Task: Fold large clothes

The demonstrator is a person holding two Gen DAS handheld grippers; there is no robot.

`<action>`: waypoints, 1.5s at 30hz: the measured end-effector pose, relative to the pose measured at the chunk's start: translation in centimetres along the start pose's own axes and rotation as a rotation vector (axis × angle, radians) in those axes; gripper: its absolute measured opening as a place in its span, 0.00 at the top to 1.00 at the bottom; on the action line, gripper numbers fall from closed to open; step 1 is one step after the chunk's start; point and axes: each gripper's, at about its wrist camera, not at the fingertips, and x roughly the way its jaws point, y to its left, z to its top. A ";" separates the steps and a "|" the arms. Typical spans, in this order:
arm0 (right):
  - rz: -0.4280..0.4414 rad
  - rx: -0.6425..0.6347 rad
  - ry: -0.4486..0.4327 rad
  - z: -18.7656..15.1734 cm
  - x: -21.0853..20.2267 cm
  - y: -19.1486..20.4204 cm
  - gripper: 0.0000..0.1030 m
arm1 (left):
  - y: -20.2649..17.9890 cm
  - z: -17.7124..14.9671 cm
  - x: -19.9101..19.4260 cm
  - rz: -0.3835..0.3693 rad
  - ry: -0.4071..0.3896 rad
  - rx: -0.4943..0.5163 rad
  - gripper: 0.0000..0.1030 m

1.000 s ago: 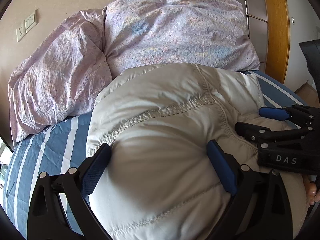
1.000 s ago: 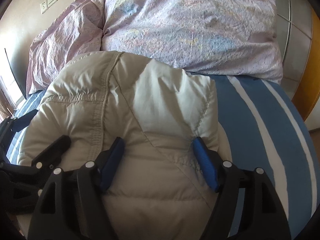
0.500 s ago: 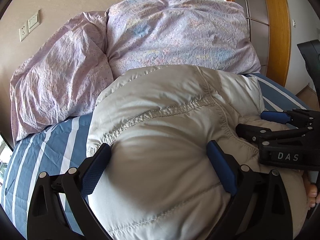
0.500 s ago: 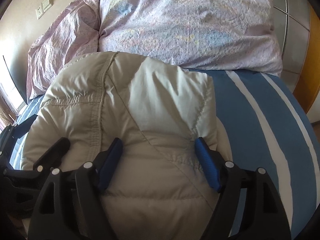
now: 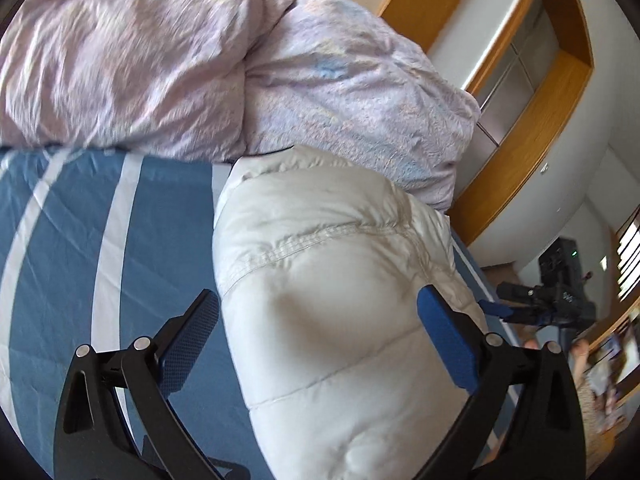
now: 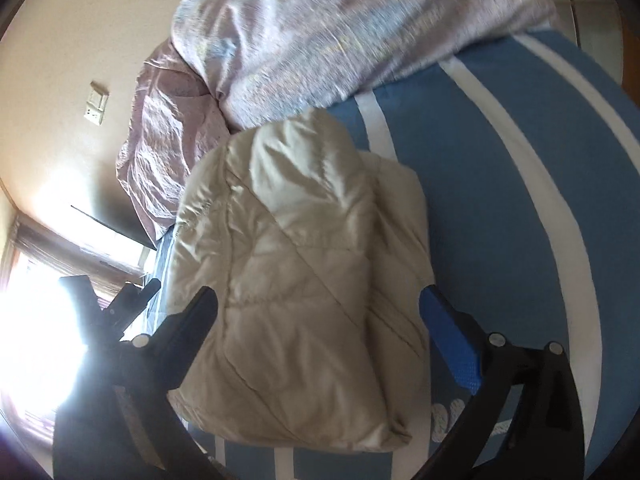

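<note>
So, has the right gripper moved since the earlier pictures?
Yes. The right gripper has pulled back from the folded puffer jacket and rolled; the lilac pillows now lie tilted, and its jaws are opening, off the fabric.

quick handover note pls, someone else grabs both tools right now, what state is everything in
Left tool: open, pads apart, nothing gripped; it hangs over the left edge of the puffy cream quilted jacket.
Right tool: jaws opening, pads clear of the jacket, which shows between them but is not gripped.
Jacket: folded into a compact bundle, lying on the blue bedsheet with white stripes, its far end against the crumpled lilac duvet.
Done: the jacket looks folded and released.
Left: probably only to draw both tools away; check that the bundle holds its shape, as puffy fabric may spring open.
</note>
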 end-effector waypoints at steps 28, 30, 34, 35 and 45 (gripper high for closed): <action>0.208 0.006 0.300 1.2 7.6 -1.7 0.02 | 4.6 -1.1 5.0 -0.208 0.180 -0.216 0.01; 0.223 0.018 0.305 1.2 8.1 -1.4 0.02 | 4.7 -1.3 5.4 -0.216 0.181 -0.219 0.01; 0.244 0.016 0.320 1.5 9.5 -0.4 0.02 | 4.8 -1.3 5.6 -0.227 0.185 -0.236 0.01; 0.247 0.014 0.320 1.5 9.7 -0.3 0.02 | 4.8 -1.4 5.6 -0.232 0.184 -0.241 0.01; 0.325 -0.021 0.222 0.0 10.0 -0.1 0.10 | 4.0 -2.1 5.1 -0.239 0.137 -0.230 0.05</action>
